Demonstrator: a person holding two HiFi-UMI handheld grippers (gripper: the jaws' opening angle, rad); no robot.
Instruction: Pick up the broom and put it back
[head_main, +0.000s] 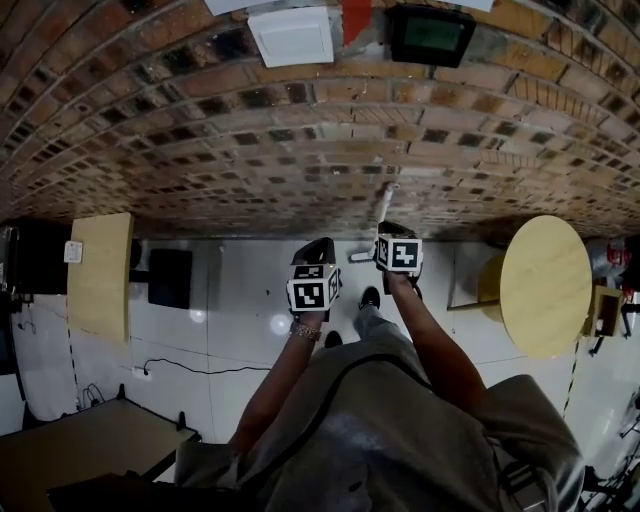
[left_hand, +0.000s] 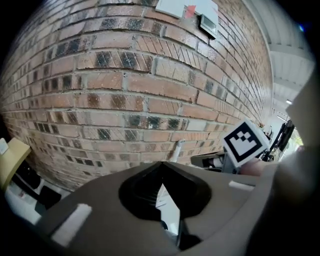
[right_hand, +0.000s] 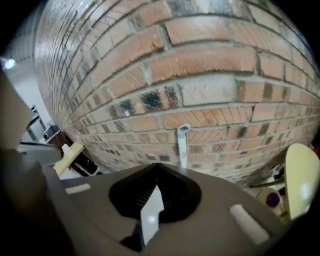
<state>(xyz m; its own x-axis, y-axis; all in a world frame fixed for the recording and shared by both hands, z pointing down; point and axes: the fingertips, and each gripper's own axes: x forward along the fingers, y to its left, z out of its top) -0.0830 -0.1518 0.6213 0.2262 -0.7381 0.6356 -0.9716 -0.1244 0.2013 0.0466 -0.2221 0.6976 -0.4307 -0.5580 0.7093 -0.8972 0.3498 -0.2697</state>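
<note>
Head view, L to R: a pale wooden table (head_main: 100, 275) w/ a flat matte top, a black box (head_main: 170, 278) beside it, and a thin dark cable (head_main: 190, 371) trailing over the glossy white floor (head_main: 240, 300). Then come the left gripper (head_main: 319, 246), the broom (head_main: 386, 205), the right gripper (head_main: 393, 232), and at far R a round table (head_main: 545, 285) w/ a light wood top. The broom stands near upright, its handle leaning on the rough, mottled brick wall (head_main: 200, 150). It is just beyond the two grippers, closer to the right one, and neither holds it. In the left gripper view the jaws are closed tip to tip w/ nothing btw them. Only floor shows through the gap behind the tips, and the broom (left_hand: 176, 150) rises past them against the bricks. The right gripper view reads the same: jaws pressed together and empty, w/ the broom (right_hand: 182, 145) straight ahead. The handle is a slim white tube w/ a hanging loop at its top, prob. plastic or painted metal. I'd judge it stiff, light and smooth, so it could be slippery in hard jaws. It's long, so held near the end it would likely swing or twist. Best hold is prob. across the round shaft, mid-length or a bit lower toward the head, w/ the other gripper steadying higher up. On that shiny floor the foot could skid when it's leaned back.
</note>
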